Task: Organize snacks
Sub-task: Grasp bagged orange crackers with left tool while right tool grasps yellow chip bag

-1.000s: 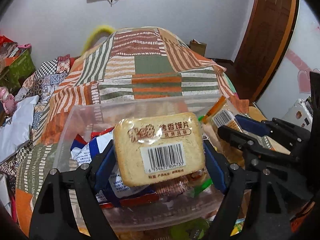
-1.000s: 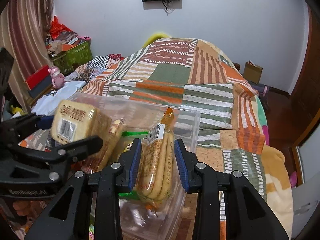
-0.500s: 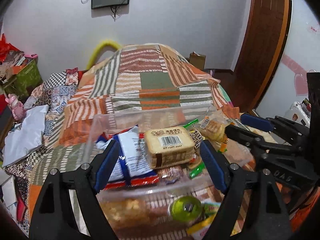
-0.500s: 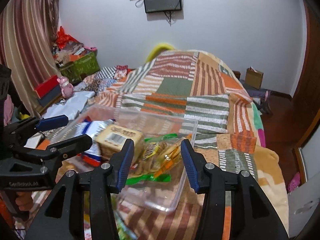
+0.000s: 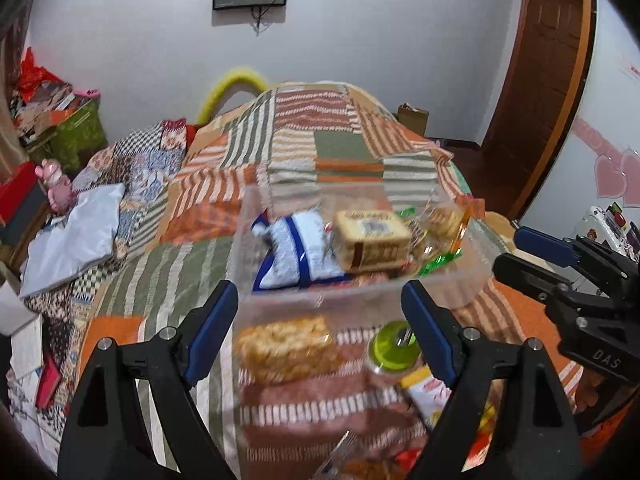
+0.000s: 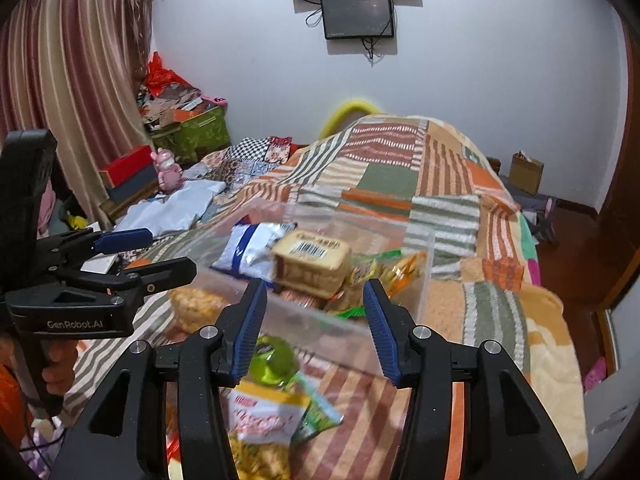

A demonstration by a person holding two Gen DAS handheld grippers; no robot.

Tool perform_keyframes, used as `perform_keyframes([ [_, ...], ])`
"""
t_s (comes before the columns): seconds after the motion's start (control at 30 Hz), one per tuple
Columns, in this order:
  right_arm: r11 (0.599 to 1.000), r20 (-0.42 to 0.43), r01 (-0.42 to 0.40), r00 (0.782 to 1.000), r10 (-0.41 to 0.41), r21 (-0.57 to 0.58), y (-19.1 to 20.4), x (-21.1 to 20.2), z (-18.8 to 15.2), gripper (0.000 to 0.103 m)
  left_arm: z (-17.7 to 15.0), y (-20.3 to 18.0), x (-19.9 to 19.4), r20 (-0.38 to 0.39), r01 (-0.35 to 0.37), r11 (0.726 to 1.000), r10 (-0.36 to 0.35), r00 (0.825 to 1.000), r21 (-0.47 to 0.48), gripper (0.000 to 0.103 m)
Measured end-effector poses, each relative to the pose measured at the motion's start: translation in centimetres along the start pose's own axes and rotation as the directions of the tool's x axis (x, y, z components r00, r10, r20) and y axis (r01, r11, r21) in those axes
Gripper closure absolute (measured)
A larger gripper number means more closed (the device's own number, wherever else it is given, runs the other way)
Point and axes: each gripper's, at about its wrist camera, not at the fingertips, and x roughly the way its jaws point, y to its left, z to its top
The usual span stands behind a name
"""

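Clear tub of snacks on striped bedspread, left gripper wide and empty, right gripper just opening, nothing between jaws, bread pack inside tub

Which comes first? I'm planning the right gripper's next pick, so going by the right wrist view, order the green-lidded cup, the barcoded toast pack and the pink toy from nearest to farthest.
1. Green-lidded cup: on the blanket, by the right gripper's left finger.
2. Barcoded toast pack: inside the clear bin.
3. Pink toy: far left, near the curtain.

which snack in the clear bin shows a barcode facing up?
The tan toast-slice pack, lying on top mid-bin; the blue-and-white bag beside it and the green and orange wrappers show none.
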Motion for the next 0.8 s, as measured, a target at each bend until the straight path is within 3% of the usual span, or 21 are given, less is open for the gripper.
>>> perform_keyframes([
  [0.23,0.999,-0.089,-0.026,0.996,0.03,0.044,1.0,1.1,-4.0,0.042,-4.5,1.3,0.0,-0.054,-0.027,0.999,0.025,0.998,-0.027,0.016],
  [0.47,0.999,-0.231,-0.027,0.972,0.032,0.025,2.0,3.7,-7.6,0.042,-8.3,1.6,-0.6,-0.103,-0.018,0.999,0.014,0.995,-0.034,0.016],
  [0.67,0.999,-0.254,-0.032,0.966,0.038,0.027,1.5,3.8,-8.3,0.042,-10.3,0.6,-1.5,-0.106,-0.005,1.0,0.004,0.994,-0.008,0.015],
  [0.8,0.997,-0.241,-0.044,0.969,0.058,0.061,1.1,3.3,-8.6,0.062,-11.3,-0.4,-2.1,-0.112,0.02,1.0,-0.02,0.994,-0.003,0.012],
])
